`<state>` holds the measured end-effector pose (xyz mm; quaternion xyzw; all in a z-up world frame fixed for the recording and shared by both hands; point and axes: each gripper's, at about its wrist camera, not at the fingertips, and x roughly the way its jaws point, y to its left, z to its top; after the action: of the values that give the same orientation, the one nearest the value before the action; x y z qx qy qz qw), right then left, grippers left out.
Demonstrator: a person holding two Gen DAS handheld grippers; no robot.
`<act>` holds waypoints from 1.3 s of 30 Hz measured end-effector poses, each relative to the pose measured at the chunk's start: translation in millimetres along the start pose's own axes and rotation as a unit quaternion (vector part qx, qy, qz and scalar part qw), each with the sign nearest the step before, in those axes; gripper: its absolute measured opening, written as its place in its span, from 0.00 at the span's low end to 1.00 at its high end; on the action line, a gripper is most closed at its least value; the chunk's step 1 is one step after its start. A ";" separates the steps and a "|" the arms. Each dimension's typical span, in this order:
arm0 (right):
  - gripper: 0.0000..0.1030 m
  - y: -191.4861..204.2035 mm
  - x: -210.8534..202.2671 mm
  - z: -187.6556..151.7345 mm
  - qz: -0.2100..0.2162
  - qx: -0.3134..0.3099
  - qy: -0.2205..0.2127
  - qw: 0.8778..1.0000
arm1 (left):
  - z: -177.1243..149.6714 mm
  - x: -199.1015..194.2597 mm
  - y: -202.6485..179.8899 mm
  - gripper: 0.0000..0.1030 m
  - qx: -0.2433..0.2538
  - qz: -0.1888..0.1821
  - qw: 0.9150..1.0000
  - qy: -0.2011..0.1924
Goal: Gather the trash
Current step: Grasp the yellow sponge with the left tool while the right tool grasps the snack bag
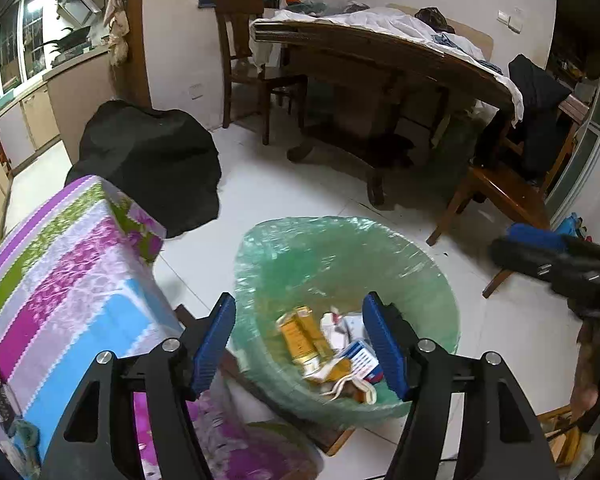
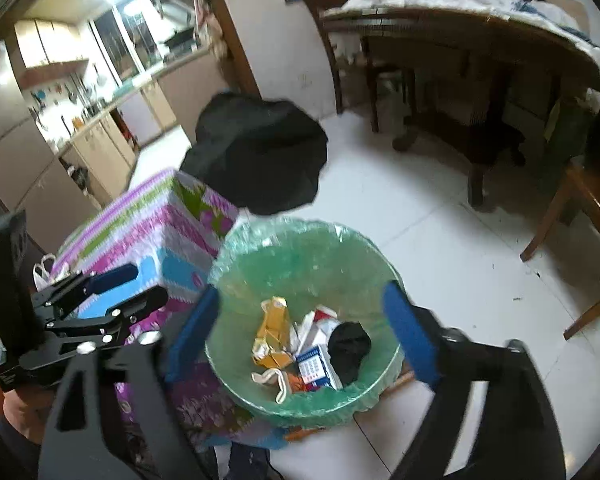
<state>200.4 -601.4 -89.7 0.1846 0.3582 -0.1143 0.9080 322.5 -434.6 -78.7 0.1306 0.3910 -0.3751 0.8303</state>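
Left tool: jaws apart, nothing between the blue pads; it hangs above the near rim of the bin, pointing down into it.
Right tool: jaws spread wide, nothing clamped; it hangs over the bin.
Bin: round, lined with a green plastic bag, standing on the white floor just beside a covered box.
Trash in bin: a yellow carton, a blue-and-white packet, crumpled white paper and a black wad lying on top at the right side of the heap.
Black wad, placement: in the right wrist view it sits between the spread pads in the picture but down in the bin, not touched by them; the left wrist view does not show it.
Covered box: wrapped in a striped pink, green and blue cloth, touching or nearly touching the bin's left side.
Black sack: on the floor behind the box.
Table: wooden, well apart at the back, piled with white cloth; wooden chairs stand around it.
Kitchen: lit, at far left, with cabinets.
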 end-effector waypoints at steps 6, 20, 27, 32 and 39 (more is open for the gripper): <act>0.87 33.9 -14.4 -21.8 0.021 -0.023 -0.042 0.999 | -21.1 -28.9 37.7 0.68 -0.008 0.017 1.000 -0.011; 0.92 118.3 -26.7 -80.2 0.053 -0.093 -0.082 0.991 | -79.9 -120.5 115.5 0.75 -0.029 0.058 0.996 -0.056; 0.92 147.4 0.3 -101.0 0.085 -0.111 -0.039 0.989 | -148.4 -185.3 253.5 0.76 -0.099 0.184 0.976 -0.067; 0.92 174.3 18.5 -108.0 0.104 -0.122 -0.019 0.987 | -204.6 -216.7 373.0 0.76 -0.191 0.264 0.944 -0.051; 0.92 253.9 42.4 -97.4 0.159 -0.186 0.008 0.970 | -237.2 -181.8 443.0 0.76 -0.229 0.237 0.944 0.000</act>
<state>257.8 -334.0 -120.5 0.0678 0.3469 0.1014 0.9299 438.0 84.3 -133.3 0.0256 0.4241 -0.0676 0.9027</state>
